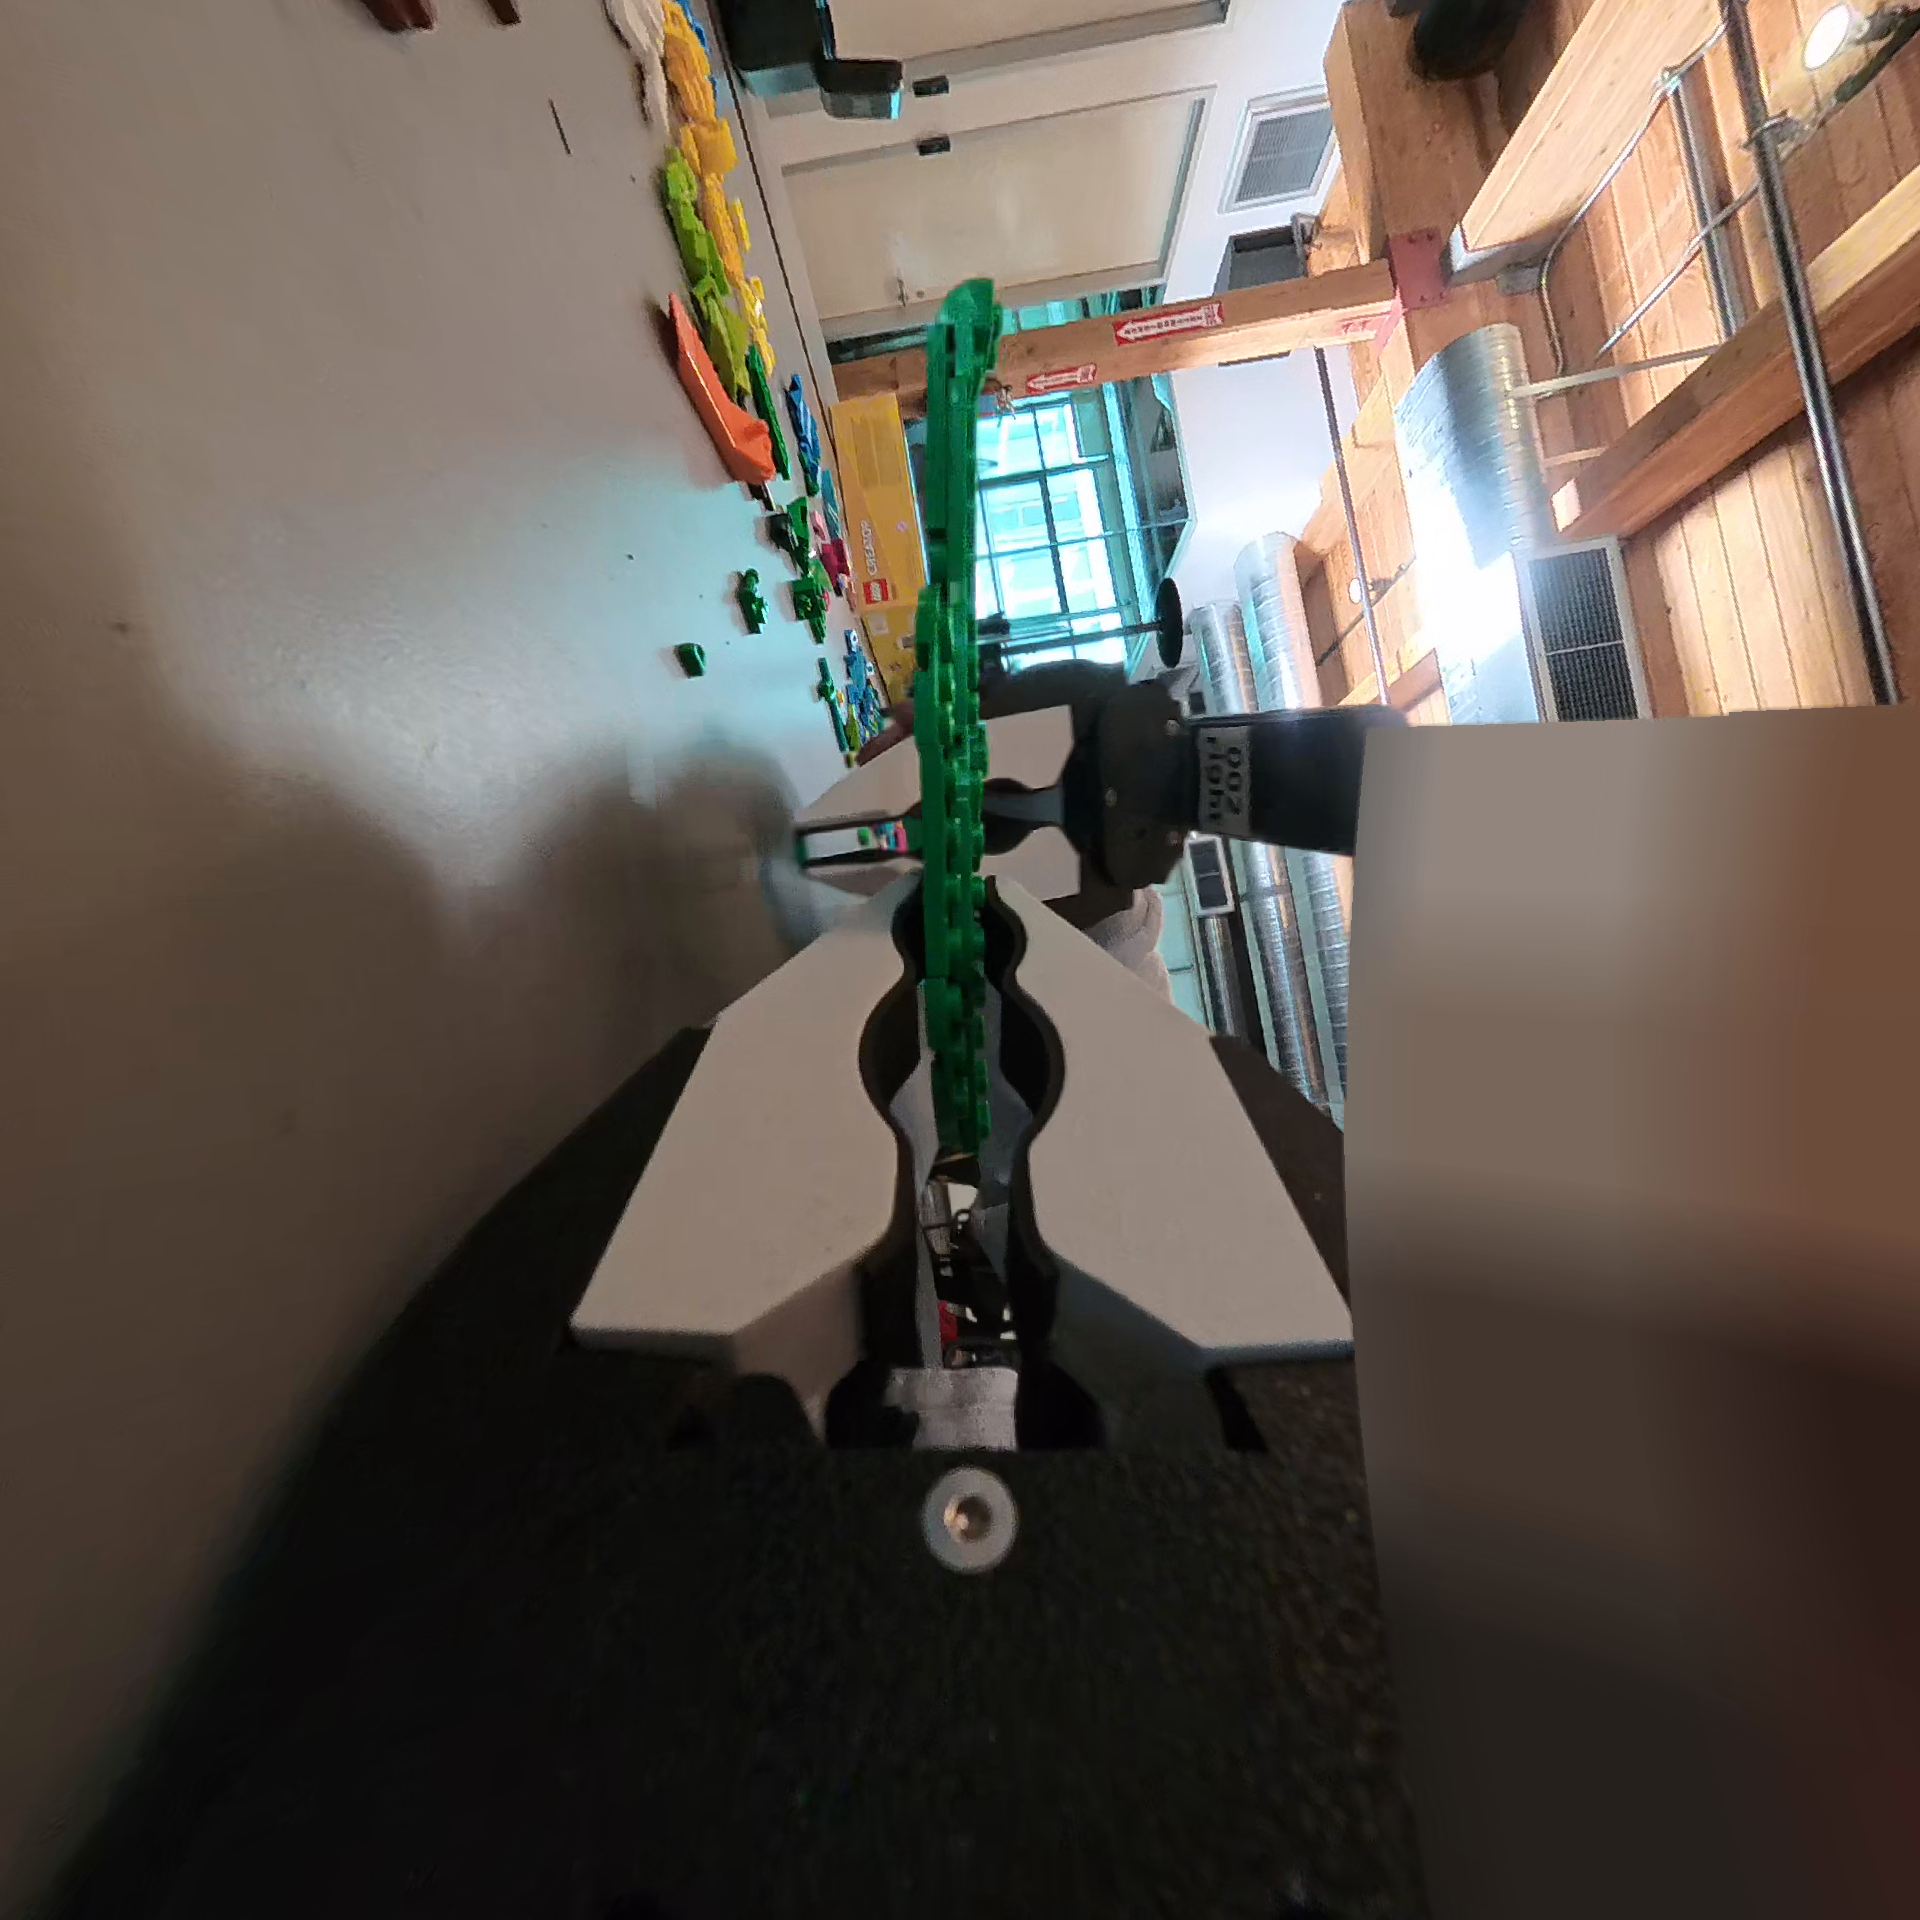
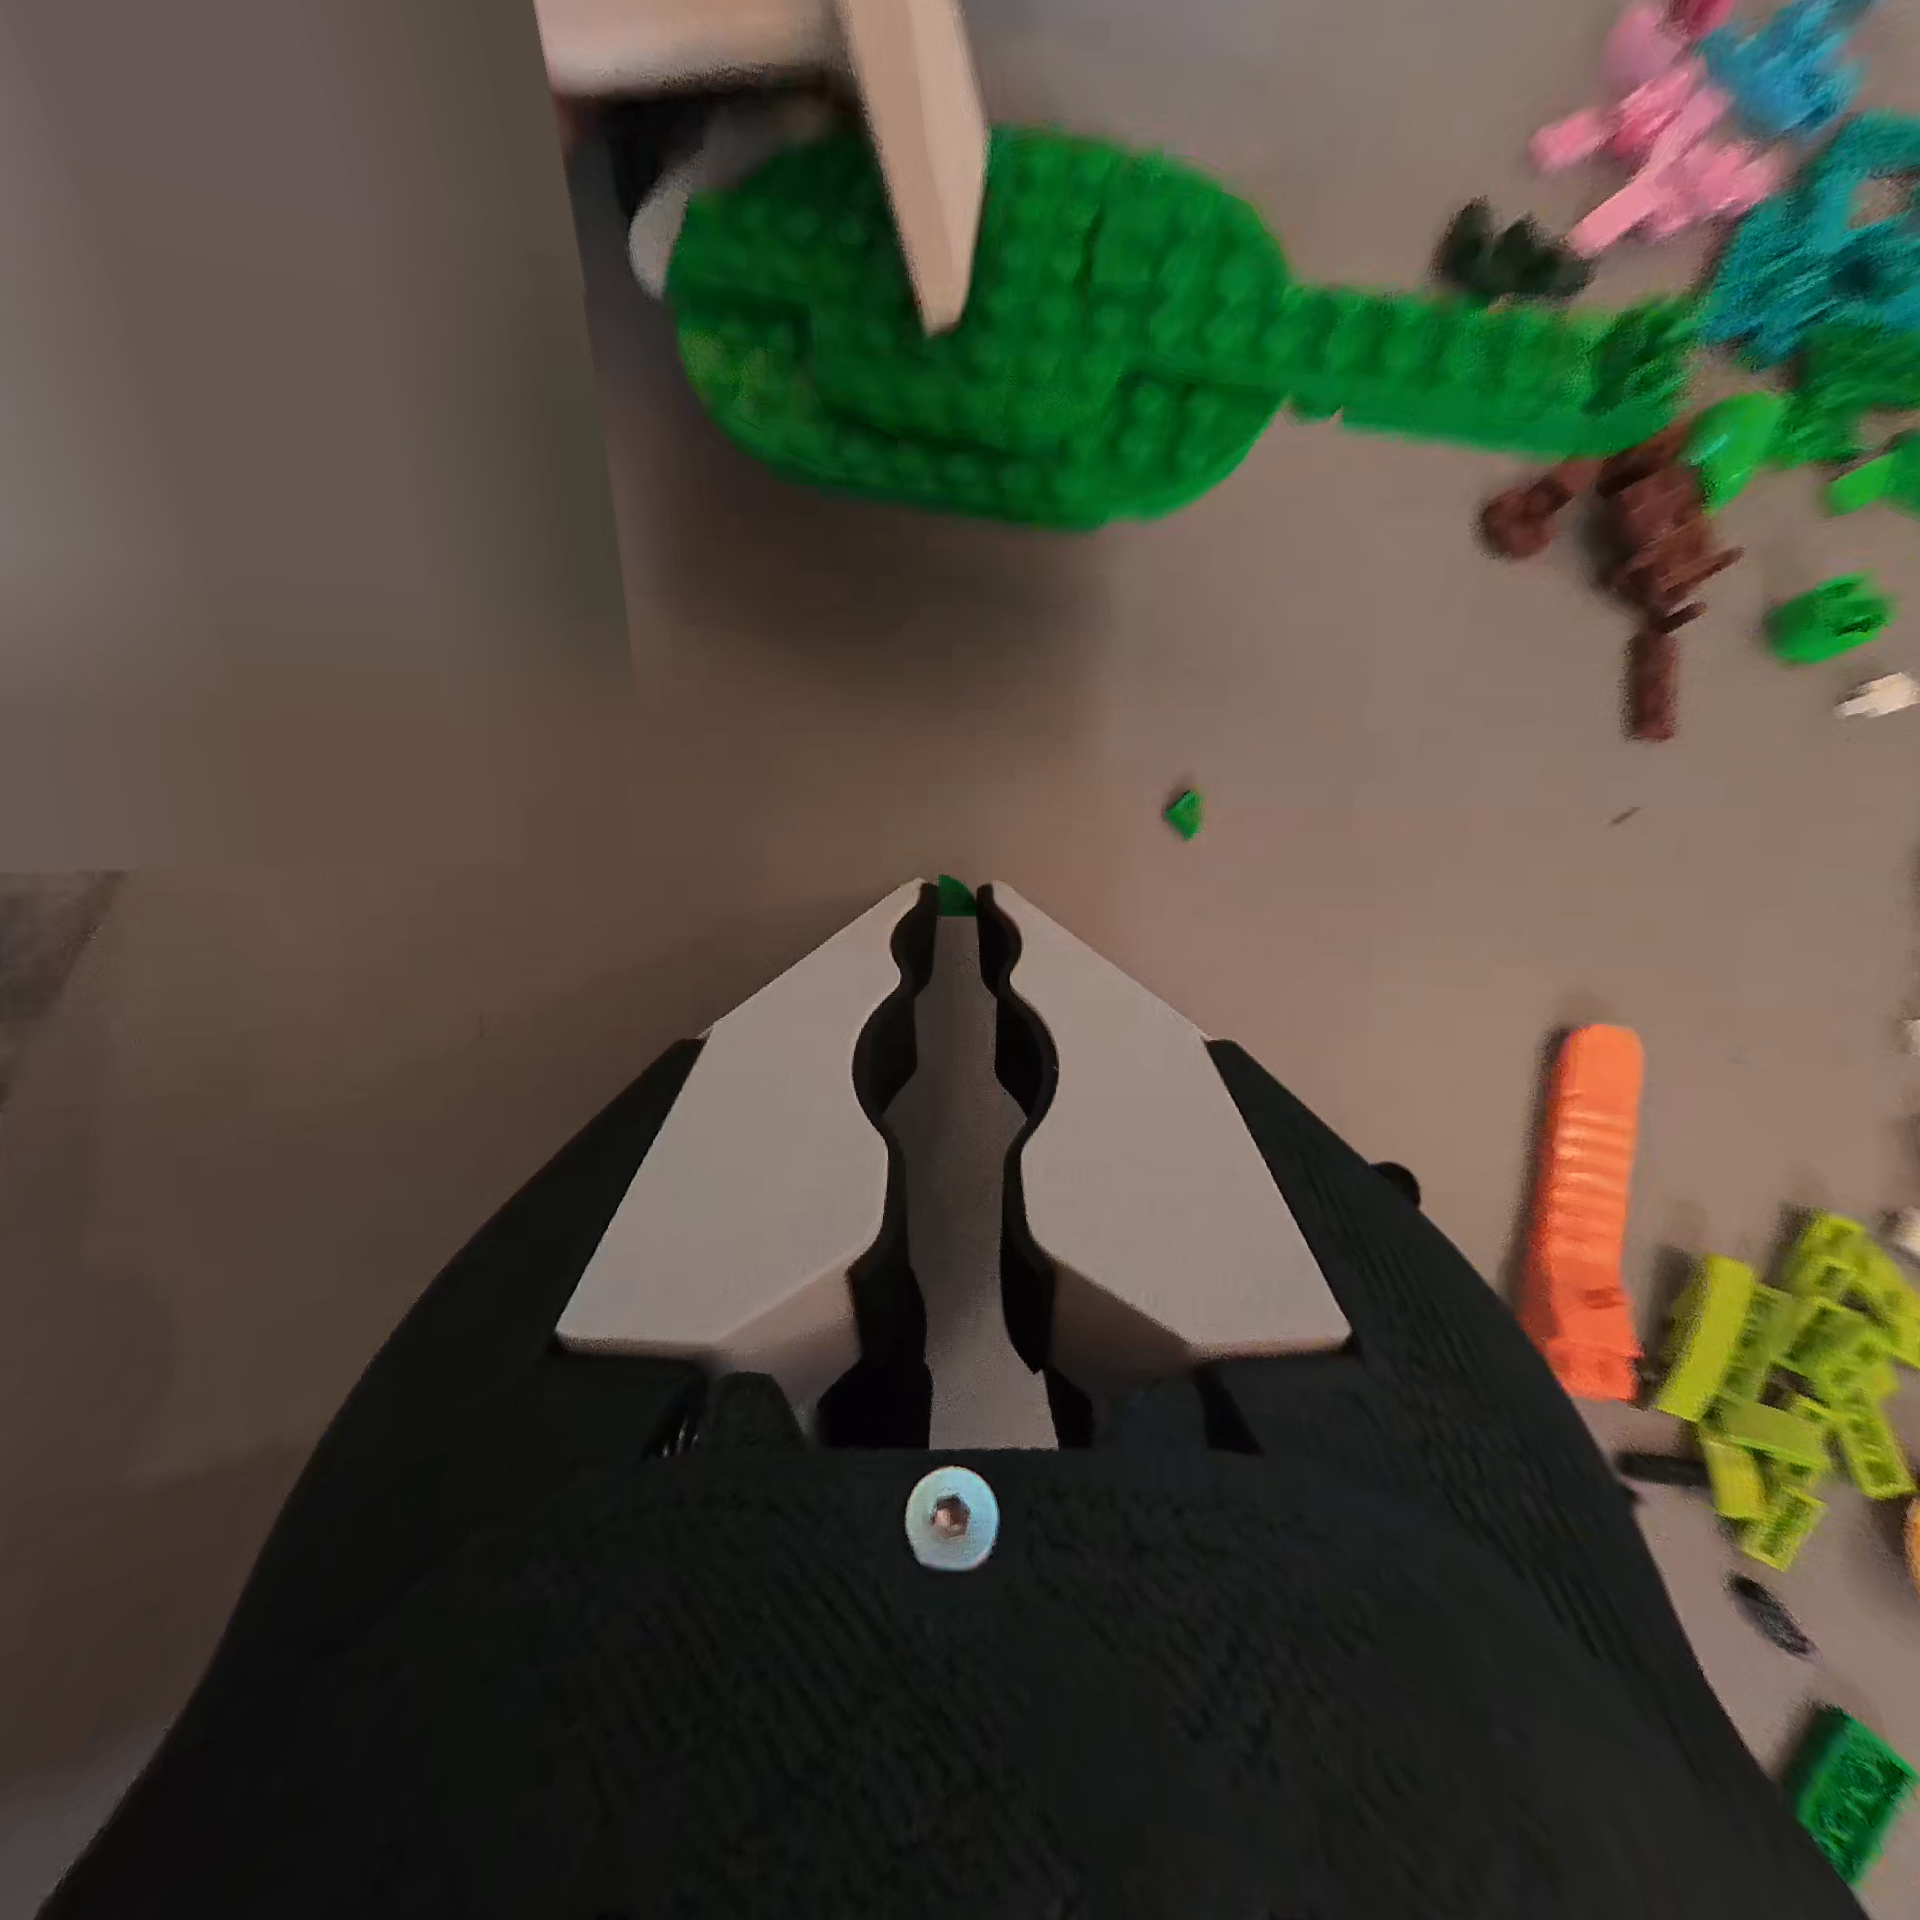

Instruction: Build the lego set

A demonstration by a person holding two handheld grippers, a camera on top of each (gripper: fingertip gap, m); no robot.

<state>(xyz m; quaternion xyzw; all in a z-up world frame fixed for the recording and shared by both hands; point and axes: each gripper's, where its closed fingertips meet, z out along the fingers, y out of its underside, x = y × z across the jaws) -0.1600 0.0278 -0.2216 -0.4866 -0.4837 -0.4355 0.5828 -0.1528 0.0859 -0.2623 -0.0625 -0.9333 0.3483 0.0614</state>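
Grey table point(image 2: 727, 727), seemingly brick-strewn.

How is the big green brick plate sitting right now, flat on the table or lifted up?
Lifted. The green brick plate is clamped edge-on between the left gripper's fingers, clear of the table.

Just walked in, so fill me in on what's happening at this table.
A person works two handheld grippers over a table strewn with toy bricks. The left gripper is clamped on a green plate build, holding it edge-on off the table. The right gripper pinches a small green piece at its tips. An orange tool and lime bricks lie nearby.
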